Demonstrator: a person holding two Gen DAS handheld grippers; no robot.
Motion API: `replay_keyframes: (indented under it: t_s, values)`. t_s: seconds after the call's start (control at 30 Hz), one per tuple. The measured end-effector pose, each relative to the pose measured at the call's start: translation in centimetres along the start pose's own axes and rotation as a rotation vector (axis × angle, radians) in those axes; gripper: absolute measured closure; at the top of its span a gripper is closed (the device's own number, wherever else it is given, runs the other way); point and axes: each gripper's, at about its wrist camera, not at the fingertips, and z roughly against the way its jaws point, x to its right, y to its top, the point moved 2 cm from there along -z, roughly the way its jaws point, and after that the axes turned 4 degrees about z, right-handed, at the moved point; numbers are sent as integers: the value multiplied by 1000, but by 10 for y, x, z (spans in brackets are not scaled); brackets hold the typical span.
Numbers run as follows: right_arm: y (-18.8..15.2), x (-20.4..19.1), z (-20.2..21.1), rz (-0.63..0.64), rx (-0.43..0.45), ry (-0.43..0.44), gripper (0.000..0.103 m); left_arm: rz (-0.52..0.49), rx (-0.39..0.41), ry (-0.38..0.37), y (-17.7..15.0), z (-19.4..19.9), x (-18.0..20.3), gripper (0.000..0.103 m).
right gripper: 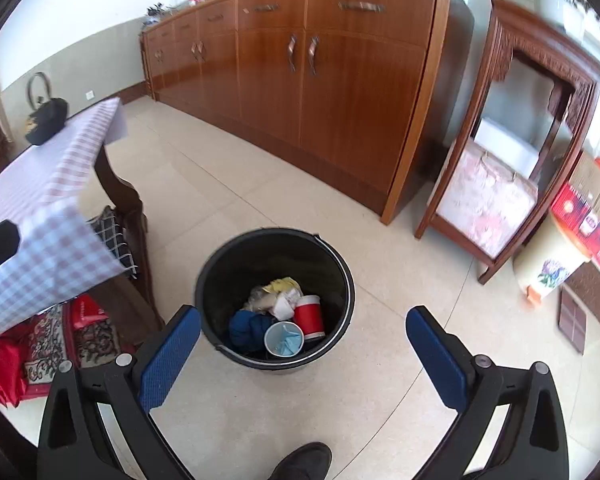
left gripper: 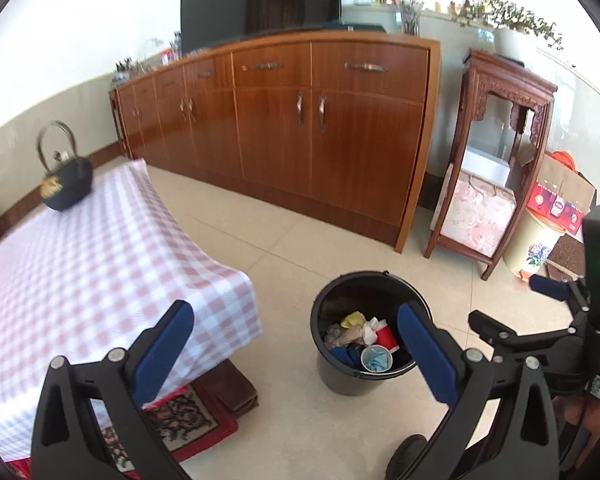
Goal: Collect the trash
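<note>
A black bucket [left gripper: 340,380] [right gripper: 228,264] stands on the tiled floor beside the table. Inside lie a red cup [left gripper: 386,336] [right gripper: 310,316], a white cup [left gripper: 376,358] [right gripper: 284,338] with a pale blue mask in it, a dark blue cloth [right gripper: 246,328] and crumpled paper [right gripper: 282,300]. My left gripper [left gripper: 296,312] hangs open and empty above the floor, between the table and the bucket. My right gripper [right gripper: 304,314] [left gripper: 514,302] is open too, above the near side of the bucket, with nothing between its blue pads.
A pink-checked tablecloth [left gripper: 80,280] [right gripper: 40,184] covers the table at left, bearing a black teapot [left gripper: 66,184] [right gripper: 46,120]. A long wooden sideboard [left gripper: 300,128] [right gripper: 332,92] lines the back wall, with a carved stand [left gripper: 496,160] to its right. A person's shoe [right gripper: 304,462] shows below.
</note>
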Motion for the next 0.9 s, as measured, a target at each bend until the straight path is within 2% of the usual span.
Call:
replay_keyframes:
  t_s: [0.2,0.43,0.57,0.9]
  values:
    - [0,-22,88,-3,135,-51,0,46,49,36,-6,56,-4,0]
    - [-12,-37,162,6,234,2,0,70,138,97,-13,104,-12,0]
    - [-16,-43,178,10,270,4,0,82,153,111,-13,107,-20,0]
    - [-11,-54,179,37,275,5,0,91,153,103,-19,114,-22,0]
